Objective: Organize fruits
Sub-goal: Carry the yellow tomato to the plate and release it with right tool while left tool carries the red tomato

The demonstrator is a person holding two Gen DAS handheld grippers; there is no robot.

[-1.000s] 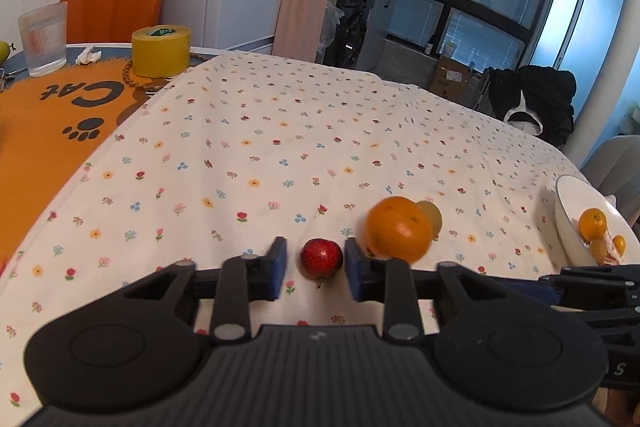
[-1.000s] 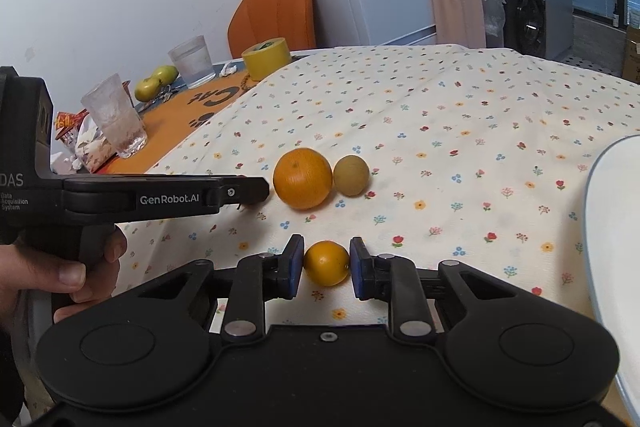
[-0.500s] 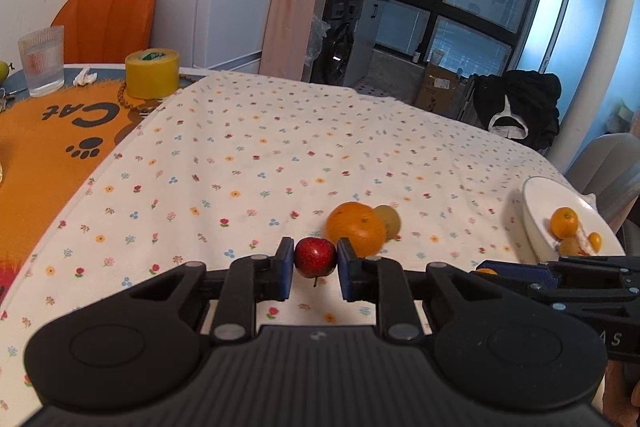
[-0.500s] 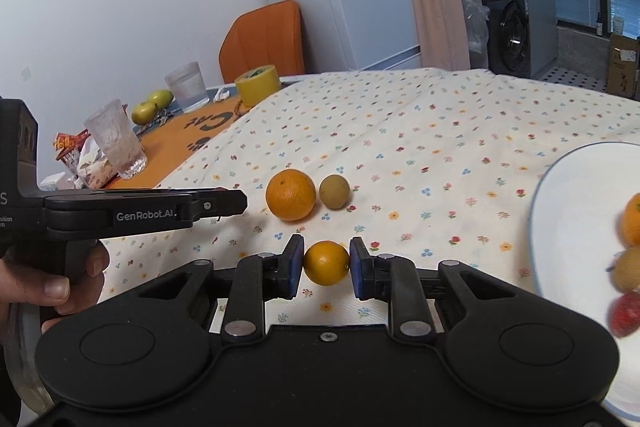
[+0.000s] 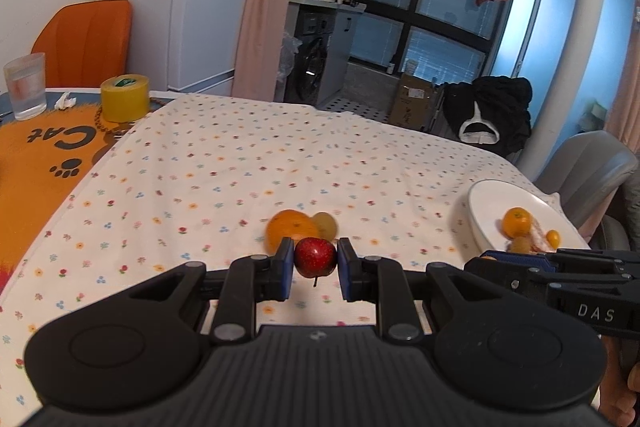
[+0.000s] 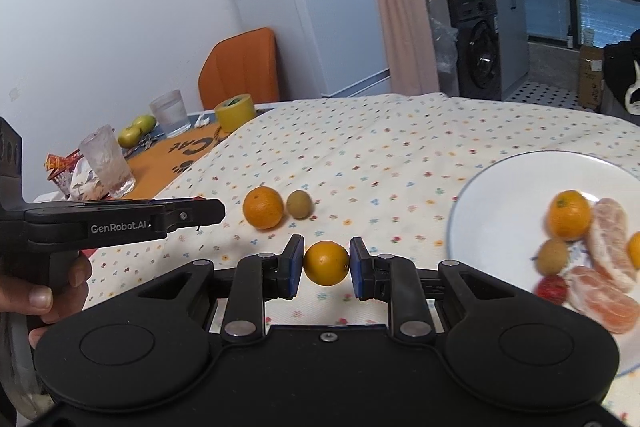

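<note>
1. Flower-printed cotton covers most of your table: the tablecloth (image 5: 240,155) runs from the near edge to the far side, with an orange mat (image 5: 36,155) marked "Cat" at its far left.
2. At your right sits the white plate (image 6: 500,203). It holds a whole mandarin (image 6: 569,214), peeled citrus segments (image 6: 608,243), a small brown fruit (image 6: 553,256) and a red fruit (image 6: 551,289) at its near rim.
3. Your left gripper (image 5: 315,269) is clamped on a strawberry (image 5: 315,257), its blue pads pressed to both sides. The fruit's stem hangs below it, and it looks raised off the cloth.
4. Your right gripper (image 6: 326,265) is clamped on a small orange (image 6: 326,263), also gripped on both sides. It sits just left of the plate's near rim.
5. On the cloth beyond both tools a large orange (image 6: 263,207) rests with a green-brown kiwi-like fruit (image 6: 299,204) touching or just beside it on the right.
6. Your left hand (image 6: 44,291) shows around that tool's handle at the near left of the right wrist view.
7. Far left you have a yellow tape roll (image 5: 125,98) on the mat's edge, a glass of water (image 5: 25,86) beyond it, a frosted tumbler (image 6: 106,167) nearer, and two green apples (image 6: 136,130) behind that.
</note>
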